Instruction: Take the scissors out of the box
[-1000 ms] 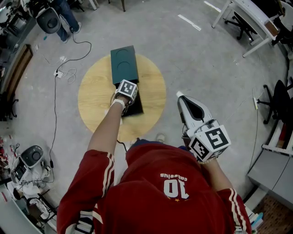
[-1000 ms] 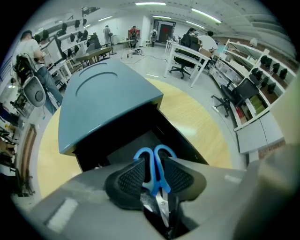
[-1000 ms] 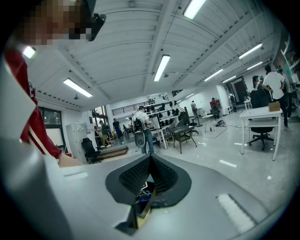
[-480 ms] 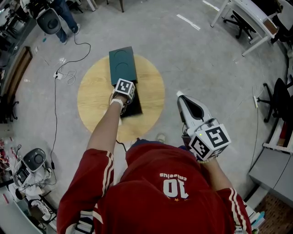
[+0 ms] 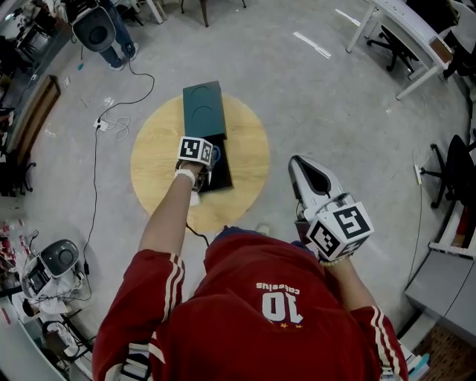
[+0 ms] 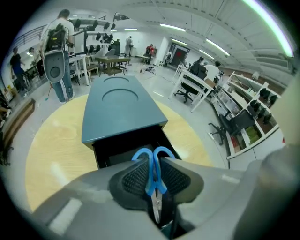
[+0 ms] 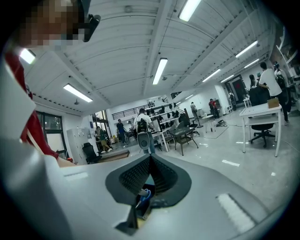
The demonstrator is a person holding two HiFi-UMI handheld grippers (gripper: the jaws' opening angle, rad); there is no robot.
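In the head view the left claw point(image 5: 208, 162) hangs over the open drawer point(image 5: 219, 173) of the teal box point(image 5: 203, 108) on the round bench point(image 5: 249, 145), with the right claw point(image 5: 297, 162) well off to the side. The left gripper view shows that claw clamped on the blue handles of the scissors point(image 6: 153, 166), blades toward the camera. The right gripper view shows its jaws together, nothing between them.

Grey floor point(image 5: 335, 97), white desks point(image 5: 413, 22), ceiling strip lights point(image 7: 160, 70), perhaps shelving point(image 7: 164, 111) beyond.
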